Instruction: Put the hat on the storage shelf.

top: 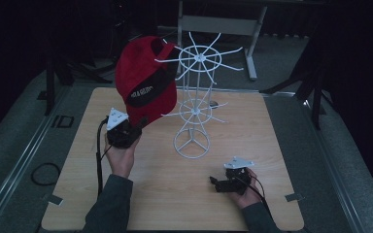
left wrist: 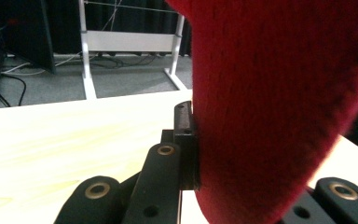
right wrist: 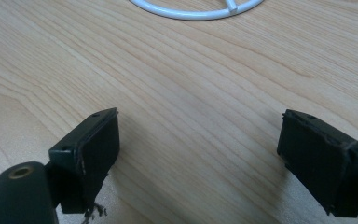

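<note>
Fuzzy cloth cap; matt wood-grain table.

The white wire rack stands mid-table, its spokes fanning out at two levels and blocking passage through the centre. The red cap hangs against the upper spokes on the rack's left, closing that side. Bare tabletop lies open in front of the ring base and to the rack's right.

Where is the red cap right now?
High view: the red cap is held up left of centre by the left gripper, against the white wire rack.
</note>
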A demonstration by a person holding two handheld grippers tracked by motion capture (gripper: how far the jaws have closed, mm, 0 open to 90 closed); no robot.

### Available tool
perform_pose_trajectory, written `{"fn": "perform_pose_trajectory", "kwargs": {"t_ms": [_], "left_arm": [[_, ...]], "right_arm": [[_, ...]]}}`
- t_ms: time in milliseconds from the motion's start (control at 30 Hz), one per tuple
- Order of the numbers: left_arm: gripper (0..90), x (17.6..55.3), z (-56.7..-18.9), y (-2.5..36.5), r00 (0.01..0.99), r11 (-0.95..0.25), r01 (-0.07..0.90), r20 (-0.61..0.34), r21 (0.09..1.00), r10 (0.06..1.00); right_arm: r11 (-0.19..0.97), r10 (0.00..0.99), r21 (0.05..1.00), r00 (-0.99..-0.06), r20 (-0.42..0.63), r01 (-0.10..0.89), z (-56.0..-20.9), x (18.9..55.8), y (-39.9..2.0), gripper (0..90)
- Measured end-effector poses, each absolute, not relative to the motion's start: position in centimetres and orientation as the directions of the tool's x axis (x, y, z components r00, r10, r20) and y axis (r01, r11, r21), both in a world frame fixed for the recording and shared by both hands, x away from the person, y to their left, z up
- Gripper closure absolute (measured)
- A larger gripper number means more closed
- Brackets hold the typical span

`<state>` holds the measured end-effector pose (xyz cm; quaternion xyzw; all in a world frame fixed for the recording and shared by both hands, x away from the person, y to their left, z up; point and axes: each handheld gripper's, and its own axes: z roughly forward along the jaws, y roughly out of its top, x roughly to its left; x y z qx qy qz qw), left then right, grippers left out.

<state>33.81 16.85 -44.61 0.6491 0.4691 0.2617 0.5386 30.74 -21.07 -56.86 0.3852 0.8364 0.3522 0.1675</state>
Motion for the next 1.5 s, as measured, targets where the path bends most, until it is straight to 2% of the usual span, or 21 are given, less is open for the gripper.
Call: {"fn": "perform_pose_trajectory", "kwargs": {"t_ms": [1167,1300,1500], "left_arm": [[84.2,33.9,-46.5,16.4,0.437,-0.014,0.360,-0.155,0.933,0.886],[79.4,33.9,-46.7,16.4,0.436,-0.019,0.361,-0.151,0.932,0.887],[64.3,34.0,-47.0,16.8,0.426,0.003,0.372,-0.174,0.928,0.888]], "right_arm": [[0.460,0.760,0.718,-0.650,-0.014,0.523,-56.9,30.8,-21.1,12.7],[0.459,0.761,0.718,-0.649,-0.013,0.523,-56.9,30.8,-21.1,12.7],[0.456,0.763,0.716,-0.647,-0.009,0.528,-56.9,30.7,-21.1,12.7]]}}
